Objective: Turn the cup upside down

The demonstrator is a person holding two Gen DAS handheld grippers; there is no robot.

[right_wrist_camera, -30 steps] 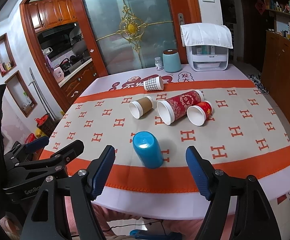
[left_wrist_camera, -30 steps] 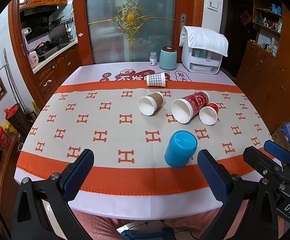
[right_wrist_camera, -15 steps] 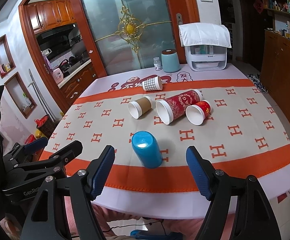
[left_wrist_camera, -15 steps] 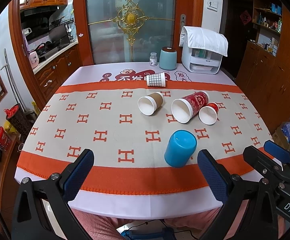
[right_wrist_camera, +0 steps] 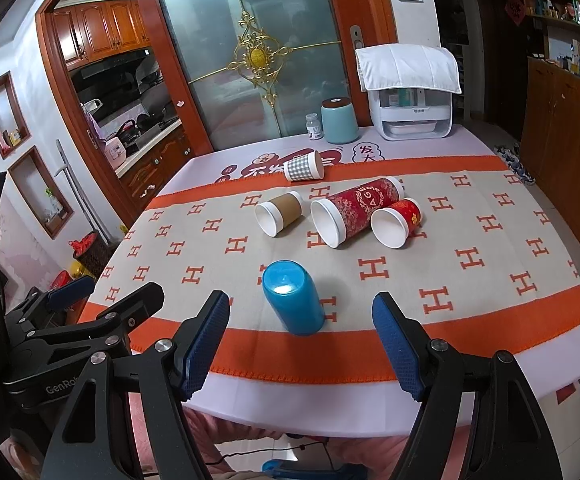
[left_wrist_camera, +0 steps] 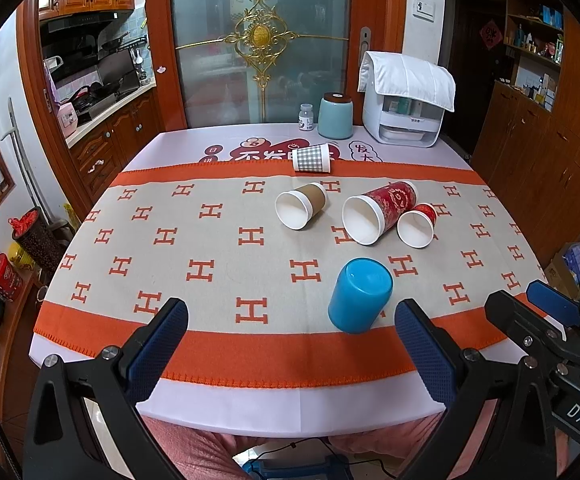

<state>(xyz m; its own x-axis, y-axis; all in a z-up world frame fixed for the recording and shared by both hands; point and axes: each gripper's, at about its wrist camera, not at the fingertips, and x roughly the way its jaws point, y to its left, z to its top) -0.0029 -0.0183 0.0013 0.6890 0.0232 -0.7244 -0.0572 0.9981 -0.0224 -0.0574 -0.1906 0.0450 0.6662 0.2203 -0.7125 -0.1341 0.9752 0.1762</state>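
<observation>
A blue cup (left_wrist_camera: 360, 296) stands upside down near the table's front edge, also in the right wrist view (right_wrist_camera: 293, 297). Behind it lie a brown paper cup (left_wrist_camera: 301, 209), a tall red patterned cup (left_wrist_camera: 378, 212), a small red cup (left_wrist_camera: 417, 225) and a checked cup (left_wrist_camera: 312, 157), all on their sides. My left gripper (left_wrist_camera: 292, 346) is open and empty, short of the table edge, left of the blue cup. My right gripper (right_wrist_camera: 301, 338) is open and empty, with the blue cup just beyond the gap between its fingers.
At the table's far end stand a teal canister (left_wrist_camera: 335, 116), a small white bottle (left_wrist_camera: 306, 117) and a white appliance under a cloth (left_wrist_camera: 404, 102). The table carries an orange and beige patterned cloth (left_wrist_camera: 209, 248). Wooden cabinets (left_wrist_camera: 546, 152) line the right.
The right wrist view has shifted slightly, with the blue cup a little higher and more central between the fingers. The left gripper and the cups have not moved.
</observation>
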